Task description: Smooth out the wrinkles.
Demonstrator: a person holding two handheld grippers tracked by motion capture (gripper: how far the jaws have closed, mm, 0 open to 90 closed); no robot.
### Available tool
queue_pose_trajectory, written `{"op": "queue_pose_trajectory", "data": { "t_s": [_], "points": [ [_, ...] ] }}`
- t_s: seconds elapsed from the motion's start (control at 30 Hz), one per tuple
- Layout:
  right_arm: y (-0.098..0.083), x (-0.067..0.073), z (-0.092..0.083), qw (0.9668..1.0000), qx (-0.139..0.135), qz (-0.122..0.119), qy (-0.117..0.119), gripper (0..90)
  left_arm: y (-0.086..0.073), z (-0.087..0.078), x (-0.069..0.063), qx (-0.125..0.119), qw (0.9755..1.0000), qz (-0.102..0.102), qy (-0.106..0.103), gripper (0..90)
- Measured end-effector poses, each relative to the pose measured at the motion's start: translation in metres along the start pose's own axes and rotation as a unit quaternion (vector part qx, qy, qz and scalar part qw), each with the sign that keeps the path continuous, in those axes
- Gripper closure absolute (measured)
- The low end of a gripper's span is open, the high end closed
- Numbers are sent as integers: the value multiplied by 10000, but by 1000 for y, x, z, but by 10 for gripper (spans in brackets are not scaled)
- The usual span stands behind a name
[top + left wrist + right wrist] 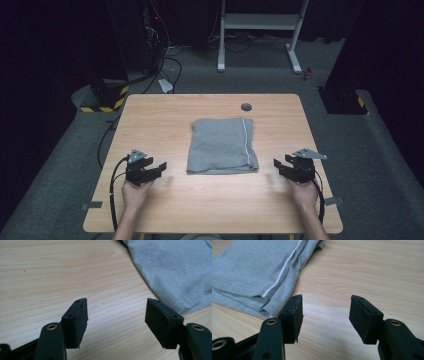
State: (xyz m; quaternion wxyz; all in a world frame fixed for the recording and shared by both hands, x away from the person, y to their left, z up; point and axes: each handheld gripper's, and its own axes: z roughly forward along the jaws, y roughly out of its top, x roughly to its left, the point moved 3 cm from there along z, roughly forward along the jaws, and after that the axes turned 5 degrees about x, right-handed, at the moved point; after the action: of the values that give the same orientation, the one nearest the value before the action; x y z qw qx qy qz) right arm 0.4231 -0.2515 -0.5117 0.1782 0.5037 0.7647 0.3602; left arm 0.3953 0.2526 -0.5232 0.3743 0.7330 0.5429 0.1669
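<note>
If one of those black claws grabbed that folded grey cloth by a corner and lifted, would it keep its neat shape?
Probably not. The folded grey cloth looks like soft knit lying in limp layers, so a lifted corner would likely let it droop and unfold. It seems light, and on the smooth wooden table a push would probably bunch it rather than slide it whole.

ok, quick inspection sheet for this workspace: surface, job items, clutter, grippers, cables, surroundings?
Surface: wooden table, with a round grey cap near its far edge.
Job's things: folded grey cloth with a white stripe along one side, lying flat mid-table, untouched.
Clutter: nothing seen on the table top.
Grippers: left hand-held gripper and right hand-held gripper, one on each side of the cloth, jaws open, nothing between them.
Cables: a black cable trails from the left gripper; more lie on the floor behind the table.
Surroundings: dark room, grey carpet, white metal frame, yellow-black striped blocks.
</note>
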Motion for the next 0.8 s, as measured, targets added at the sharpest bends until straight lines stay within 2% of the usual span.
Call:
{"op": "queue_pose_trajectory", "data": {
  "t_s": [0.17, 0.3, 0.4, 0.53, 0.6, 0.8],
  "points": [
    [-3, -3, 6, 9999, 137, 28, -92, 447, -1, 8, 6, 25, 9998, -95, 187, 350],
    [-3, -6, 9, 9997, 170, -11, -200, 444, -1, 12, 9, 79, 9994, -54, 342, 351],
    [-3, -7, 12, 9994, 179, -65, -286, 443, -1, 13, 9, -9, 9985, 32, 544, 360],
    [-3, -7, 16, 9990, 177, -57, -400, 444, 0, 18, 8, 49, 9983, 22, 574, 360],
    [-3, -7, 19, 9988, 219, -81, -423, 444, 1, 20, 7, 105, 9980, 126, 613, 358],
    [-4, -10, 24, 9982, 296, -87, -521, 440, 1, 24, 8, 131, 9974, 134, 696, 354]
  ]
}}
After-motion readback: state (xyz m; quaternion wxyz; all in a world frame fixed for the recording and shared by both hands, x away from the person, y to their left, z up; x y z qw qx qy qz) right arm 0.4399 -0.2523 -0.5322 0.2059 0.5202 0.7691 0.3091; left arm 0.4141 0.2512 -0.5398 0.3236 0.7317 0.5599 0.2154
